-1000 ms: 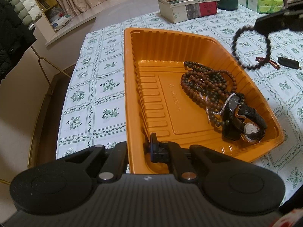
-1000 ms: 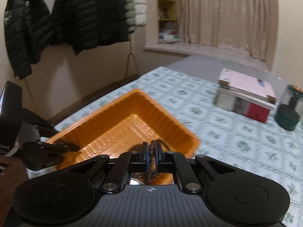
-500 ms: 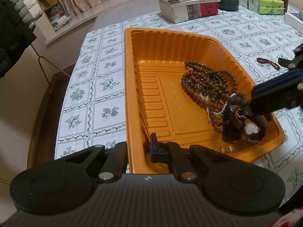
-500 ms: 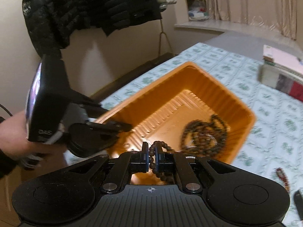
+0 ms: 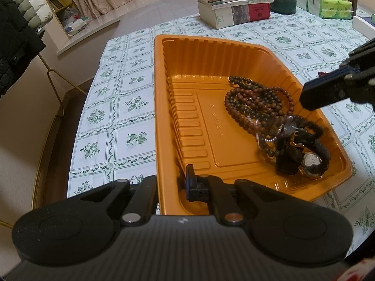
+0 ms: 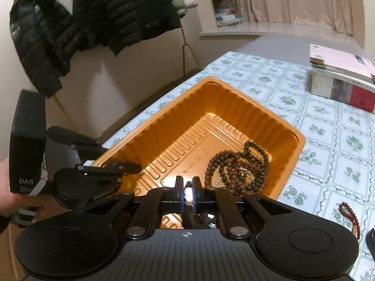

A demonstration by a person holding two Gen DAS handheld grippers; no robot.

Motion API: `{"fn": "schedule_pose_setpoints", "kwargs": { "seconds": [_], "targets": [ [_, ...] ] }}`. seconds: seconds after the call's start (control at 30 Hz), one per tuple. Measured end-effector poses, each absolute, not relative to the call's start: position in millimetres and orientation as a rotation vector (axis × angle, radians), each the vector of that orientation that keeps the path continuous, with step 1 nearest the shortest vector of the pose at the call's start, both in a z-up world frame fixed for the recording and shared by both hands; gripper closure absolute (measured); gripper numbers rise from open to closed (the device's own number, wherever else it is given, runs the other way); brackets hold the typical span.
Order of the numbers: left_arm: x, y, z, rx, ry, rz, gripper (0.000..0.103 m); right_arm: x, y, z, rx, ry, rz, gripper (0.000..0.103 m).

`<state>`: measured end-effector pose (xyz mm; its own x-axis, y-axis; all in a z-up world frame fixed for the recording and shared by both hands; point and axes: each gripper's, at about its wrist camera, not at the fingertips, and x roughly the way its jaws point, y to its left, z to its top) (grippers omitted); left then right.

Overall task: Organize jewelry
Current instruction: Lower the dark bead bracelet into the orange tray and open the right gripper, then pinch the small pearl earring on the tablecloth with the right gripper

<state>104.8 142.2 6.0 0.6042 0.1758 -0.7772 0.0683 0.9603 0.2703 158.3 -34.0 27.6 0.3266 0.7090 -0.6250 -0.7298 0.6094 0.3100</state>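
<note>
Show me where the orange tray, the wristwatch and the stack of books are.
orange tray (image 5: pixel 161 107), left wrist view, on its left rim.
wristwatch (image 5: pixel 311 164), left wrist view, on the dial.
stack of books (image 5: pixel 234 11), left wrist view, on the spines facing the camera.

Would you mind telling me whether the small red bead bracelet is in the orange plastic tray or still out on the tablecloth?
Out. The small red bead bracelet lies on the green-patterned tablecloth, apart from the orange plastic tray.

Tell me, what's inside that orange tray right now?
The orange tray holds a tangle of brown and dark bead strands, a thin pearl-like chain and black-strapped watches, all piled at one side. Whatever lies beneath that pile is covered.
</note>
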Motion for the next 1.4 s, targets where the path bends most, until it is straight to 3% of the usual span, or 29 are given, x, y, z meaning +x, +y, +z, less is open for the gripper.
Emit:
{"fn": "schedule_pose_setpoints", "kwargs": {
  "seconds": [0.03, 0.1, 0.17, 0.77, 0.97, 1.4],
  "targets": [
    [105, 142, 6, 0.286, 0.924, 0.064, 0.098, 159, -37, 28, -0.026, 0.800, 0.932, 0.085],
    [105, 142, 6, 0.286, 0.924, 0.064, 0.098, 160, -45, 28, -0.004, 0.800, 0.910, 0.061],
    [105, 142, 6, 0.285, 0.924, 0.065, 0.098, 160, -59, 26, 0.040, 0.804, 0.880, 0.056],
    [104, 142, 7, 0.290, 0.922, 0.069, 0.098, 137, -227, -6, 0.081, 0.781, 0.393, 0.055],
    [104, 142, 7, 0.291, 0.922, 0.069, 0.098, 135, -289, -26, 0.218, 0.835, 0.247, 0.055],
    [104, 140, 8, 0.301, 0.933, 0.083, 0.098, 158, -298, -49, 0.036, 0.808, 0.217, 0.057]
  ]
}}
